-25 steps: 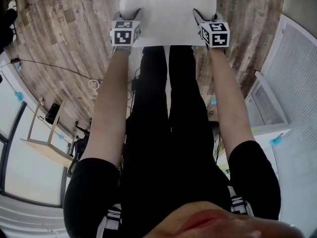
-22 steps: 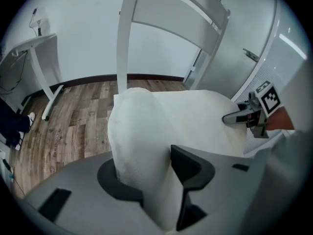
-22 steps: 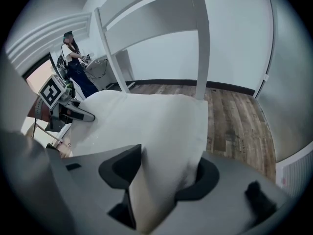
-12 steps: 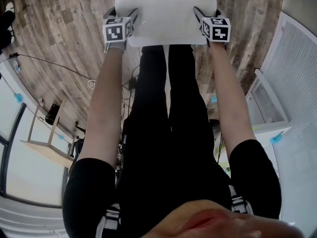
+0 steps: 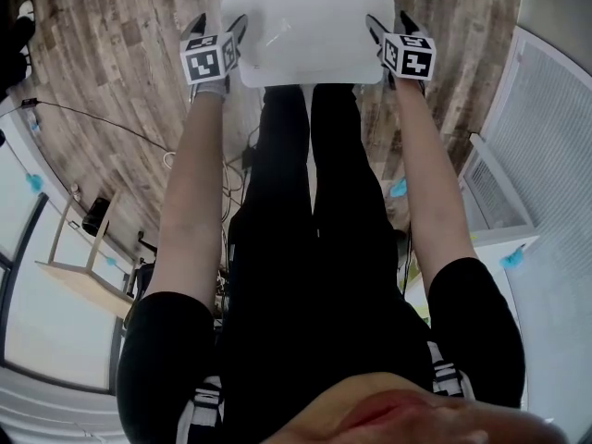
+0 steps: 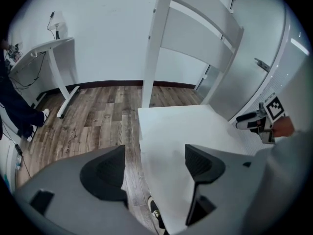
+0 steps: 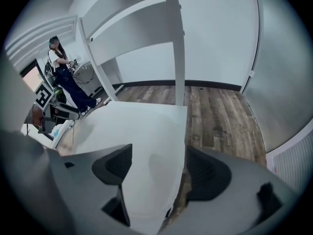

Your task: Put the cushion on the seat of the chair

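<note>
A white cushion (image 5: 310,26) lies flat at the top of the head view and hides the chair's seat beneath it. The white slatted chair back (image 6: 195,38) stands upright behind it. My left gripper (image 5: 231,28) hangs just off the cushion's left edge (image 6: 146,146). Its jaws are opening, and that edge shows through the gap with neither pad on it. My right gripper (image 5: 381,28) sits at the cushion's right edge (image 7: 181,146). Its jaws are opening too, with the pads off the fabric. Each gripper view shows the other gripper (image 6: 259,121) (image 7: 51,104) across the cushion.
Wooden plank floor (image 5: 120,72) surrounds the chair. A white desk (image 6: 49,48) stands at the back left, and a person (image 7: 63,80) works beside another desk. A cable (image 5: 111,128) and a small wooden table (image 5: 83,257) lie to the left, white panels (image 5: 546,109) to the right.
Both grippers let go of the cushion's near corners, opened, and drew outward to its sides. The cushion stays flat where it was.
</note>
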